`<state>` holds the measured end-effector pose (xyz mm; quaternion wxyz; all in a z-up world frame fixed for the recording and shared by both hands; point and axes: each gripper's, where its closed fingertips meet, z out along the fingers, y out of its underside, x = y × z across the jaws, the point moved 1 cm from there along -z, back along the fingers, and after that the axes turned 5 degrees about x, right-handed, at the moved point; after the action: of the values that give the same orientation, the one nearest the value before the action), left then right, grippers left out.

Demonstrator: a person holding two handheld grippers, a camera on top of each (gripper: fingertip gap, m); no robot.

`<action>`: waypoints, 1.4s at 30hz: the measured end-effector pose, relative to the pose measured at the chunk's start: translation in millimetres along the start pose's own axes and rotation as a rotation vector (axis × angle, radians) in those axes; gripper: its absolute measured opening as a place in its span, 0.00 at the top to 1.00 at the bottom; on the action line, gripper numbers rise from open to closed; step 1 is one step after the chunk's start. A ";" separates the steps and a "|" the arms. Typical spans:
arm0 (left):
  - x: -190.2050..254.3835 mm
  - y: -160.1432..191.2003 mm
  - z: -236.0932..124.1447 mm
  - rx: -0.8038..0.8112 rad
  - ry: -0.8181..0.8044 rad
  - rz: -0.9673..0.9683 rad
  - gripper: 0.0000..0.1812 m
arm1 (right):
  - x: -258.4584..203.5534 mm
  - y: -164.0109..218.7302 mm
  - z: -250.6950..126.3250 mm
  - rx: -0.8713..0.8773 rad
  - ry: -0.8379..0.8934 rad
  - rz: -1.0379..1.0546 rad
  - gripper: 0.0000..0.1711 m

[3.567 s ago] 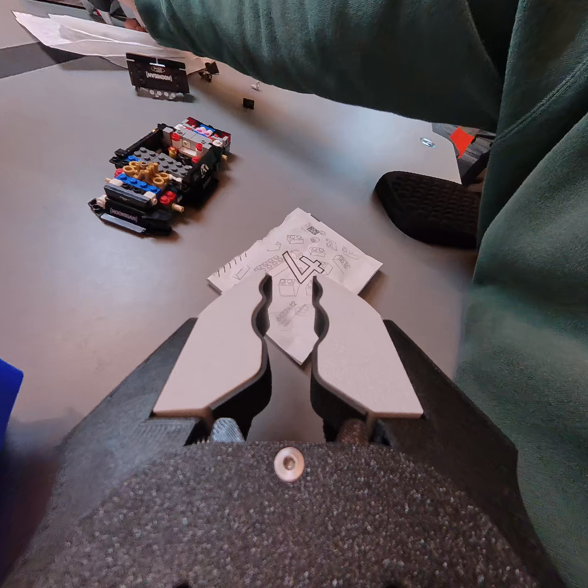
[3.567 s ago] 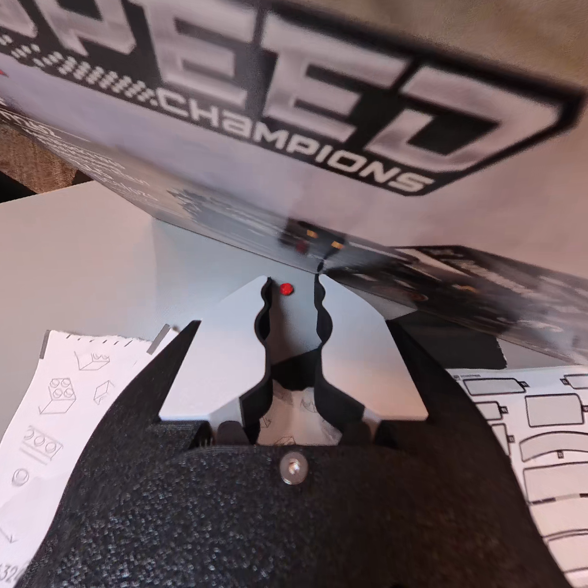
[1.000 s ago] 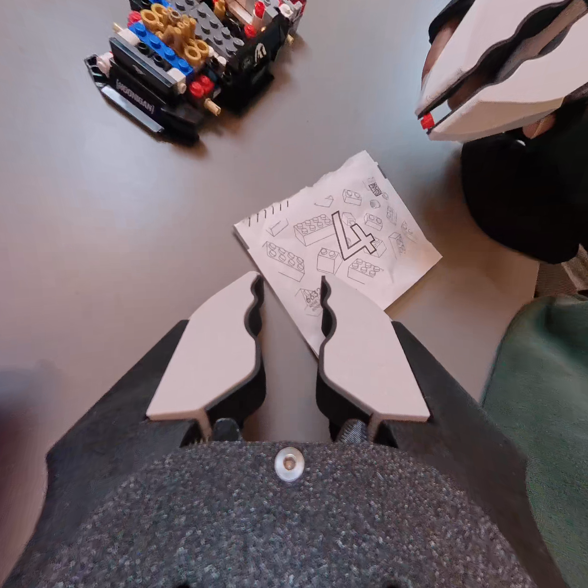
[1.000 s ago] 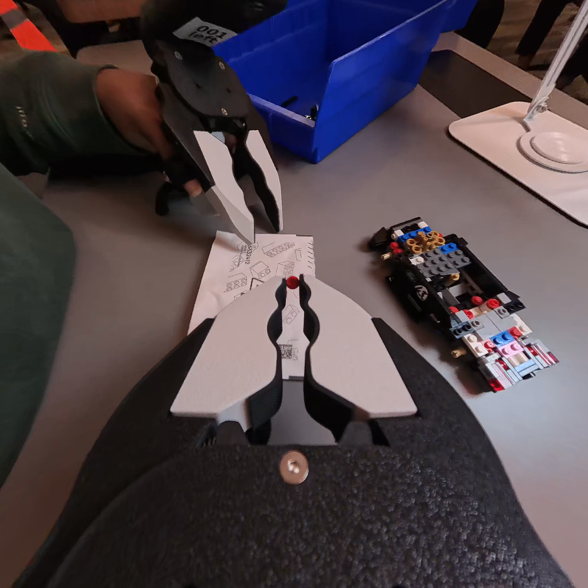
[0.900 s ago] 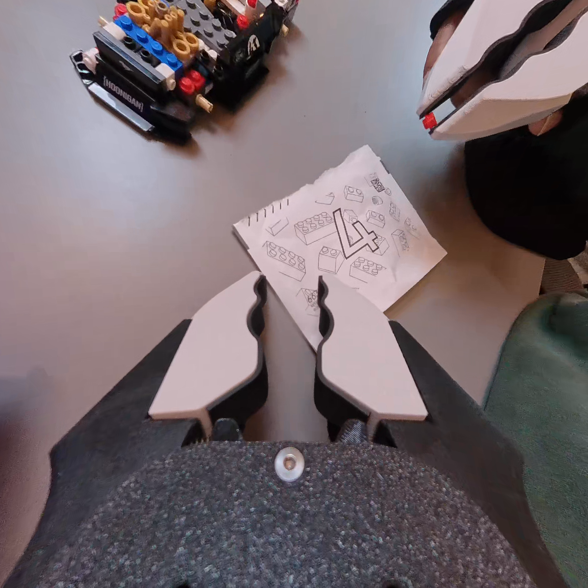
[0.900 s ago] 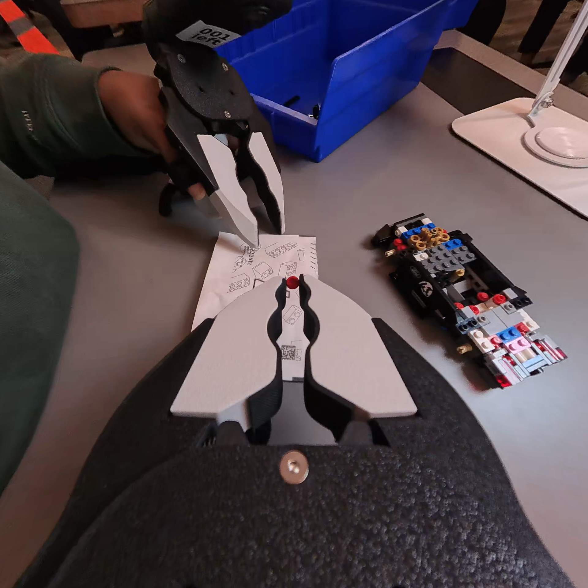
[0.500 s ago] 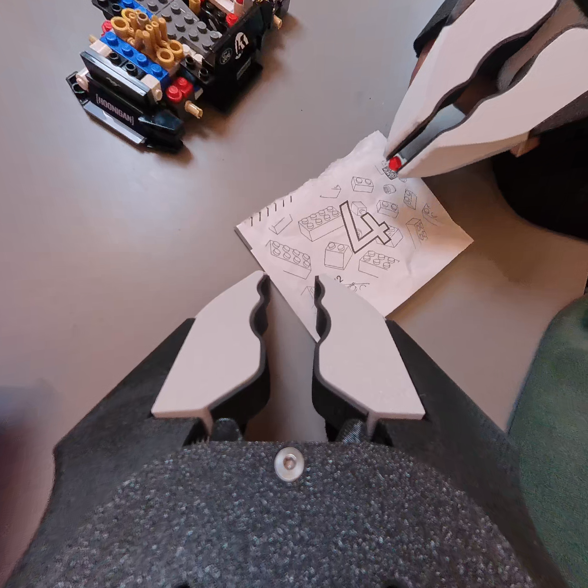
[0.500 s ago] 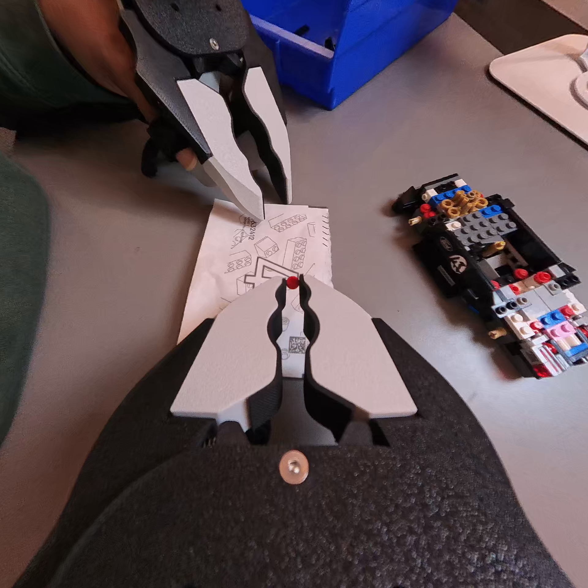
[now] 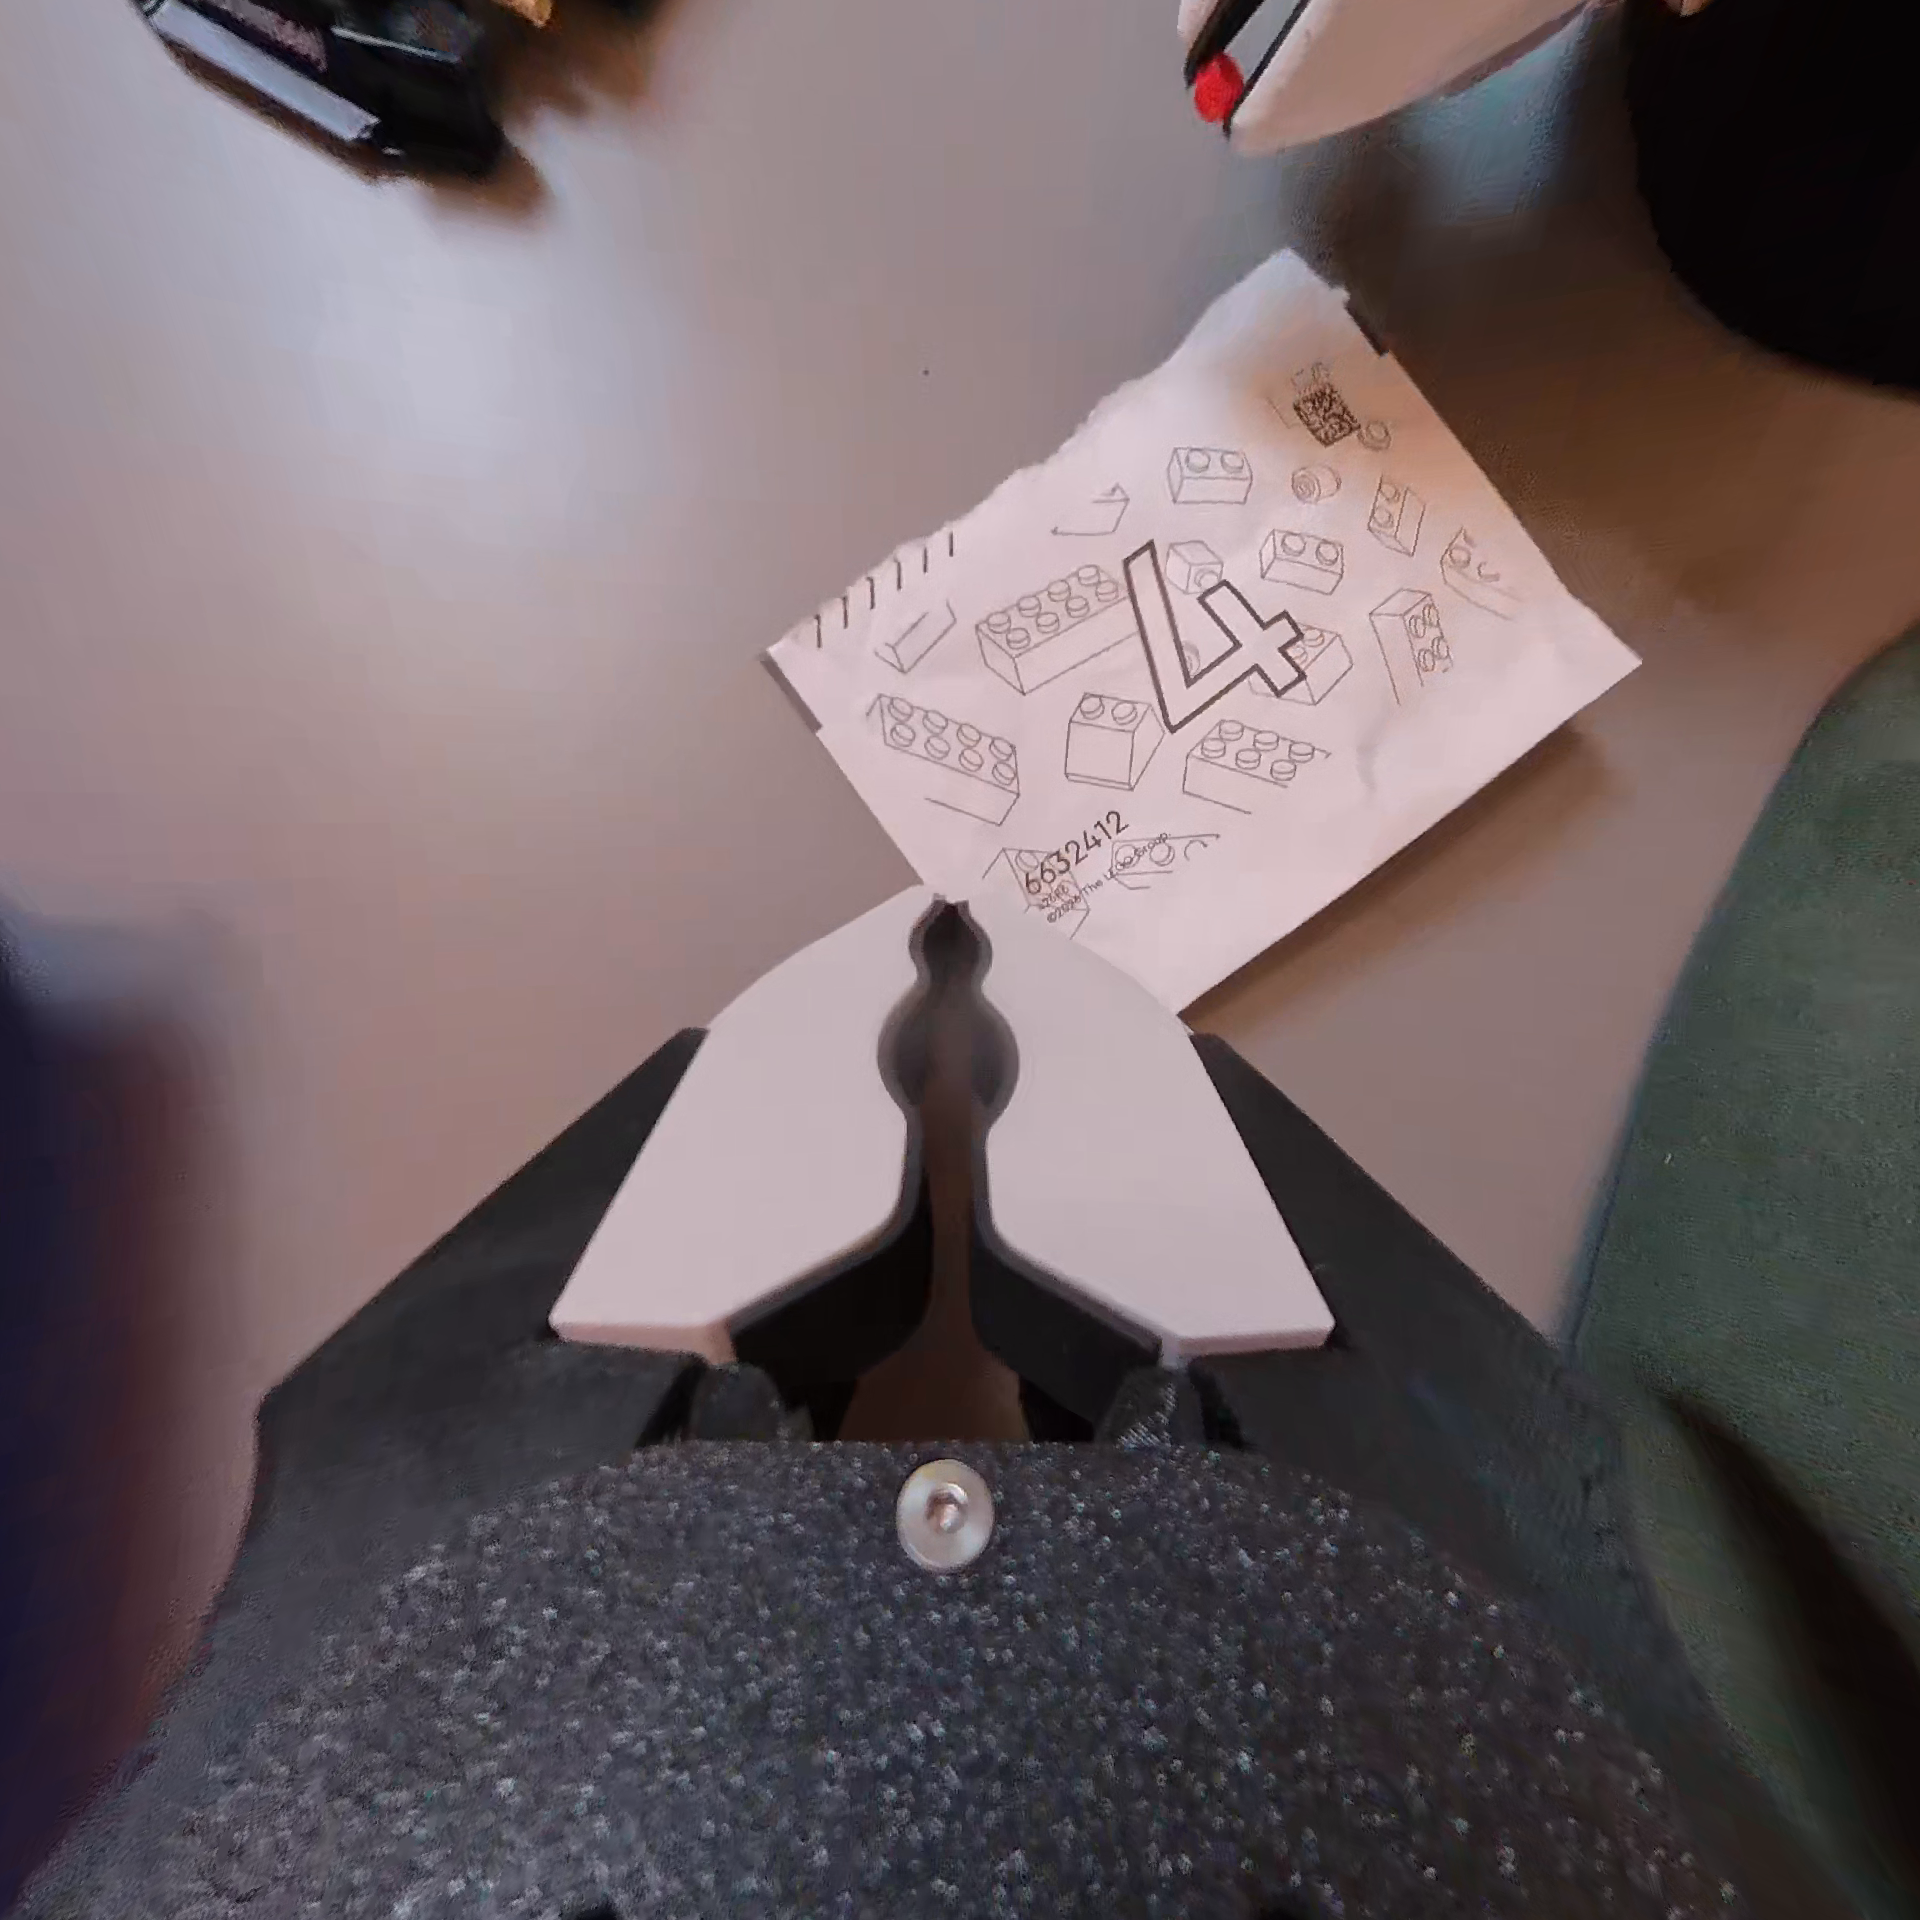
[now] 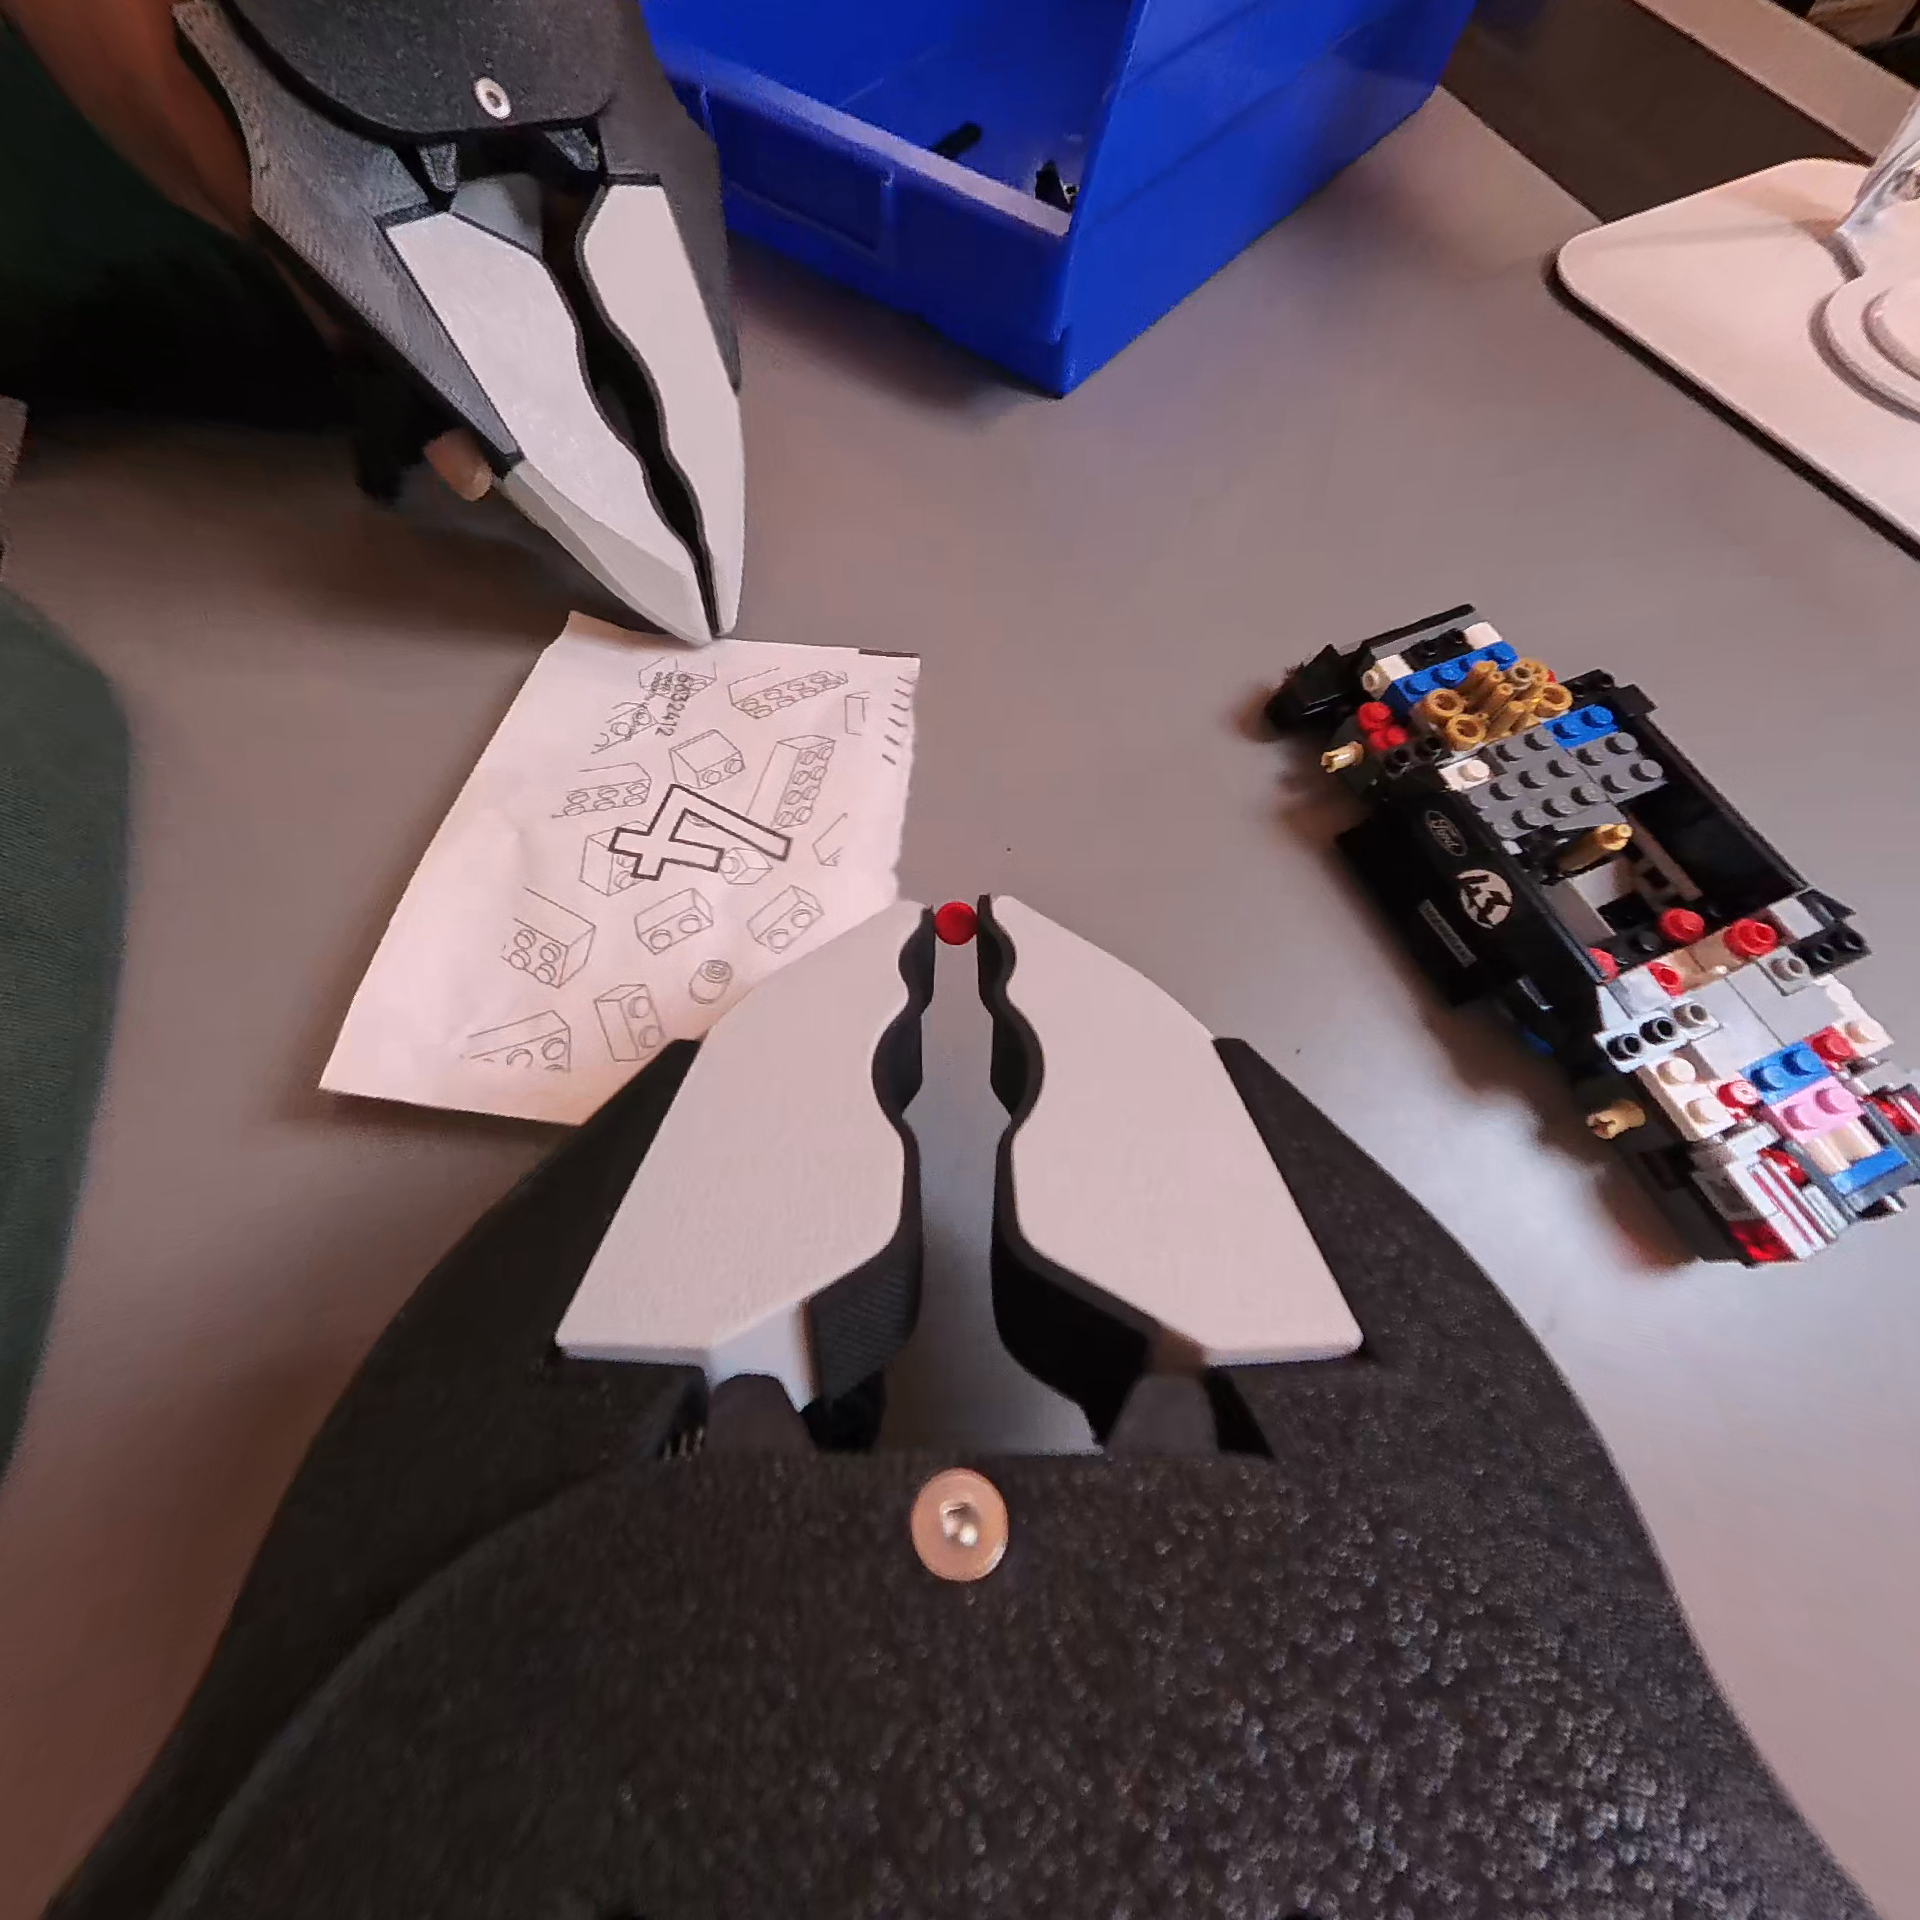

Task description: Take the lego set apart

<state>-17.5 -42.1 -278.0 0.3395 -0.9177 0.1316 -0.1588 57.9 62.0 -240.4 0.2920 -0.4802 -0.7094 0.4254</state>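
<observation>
The partly stripped lego car (image 10: 1600, 914) lies on the grey table (image 10: 1091, 540), to the right of a white printed paper sheet (image 10: 644, 862). My right gripper (image 10: 956, 935) is shut on a small red round stud (image 10: 954, 922), held above the table between the sheet and the car. It also shows at the top of the left wrist view (image 9: 1236, 104) with the stud (image 9: 1214, 88). My left gripper (image 9: 945, 912) is shut with its tips at the sheet's (image 9: 1195, 665) edge and seems to pinch it. It also shows in the right wrist view (image 10: 707, 623). The car is a blur at the top left (image 9: 343, 73).
A blue bin (image 10: 1039, 156) stands at the back behind the sheet. A white lamp base (image 10: 1745, 312) sits at the back right. A green sleeve (image 9: 1766, 1143) fills the right side of the left wrist view. There is about 12 cm between the tips of the two grippers. The white lamp base (image 10: 1745, 312) is about 40 cm from both grippers' fingertips.
My left gripper has closed from open, with its tips at the sheet's edge. My right gripper, still holding the red stud, has moved off the sheet toward the car.
</observation>
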 end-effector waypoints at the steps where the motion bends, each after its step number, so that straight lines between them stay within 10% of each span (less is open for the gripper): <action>1: -0.5 1.5 -2.8 0.007 -0.001 -0.010 1.00 | 0.7 -0.5 -0.4 0.003 0.005 0.000 0.96; 9: -2.5 -1.6 -21.2 0.087 0.025 -0.156 0.99 | 2.9 -4.7 -3.5 0.029 0.022 0.003 0.96; 11: 2.4 1.5 -11.7 0.063 0.064 -0.229 0.82 | 2.7 -5.1 -3.8 0.033 0.022 0.005 0.96; 26: 31.7 -6.4 15.8 0.048 0.071 -0.157 1.00 | 4.8 -12.3 -18.3 0.087 0.040 0.001 0.96; 42: -78.7 -107.3 -68.9 0.809 -0.209 -0.409 1.00 | 23.8 -32.0 -44.3 0.202 0.140 0.029 0.96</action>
<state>-101.3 24.3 -173.0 0.6432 -0.7299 -0.1595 -0.1678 71.7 92.8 -191.3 0.3816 -0.4873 -0.6336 0.4642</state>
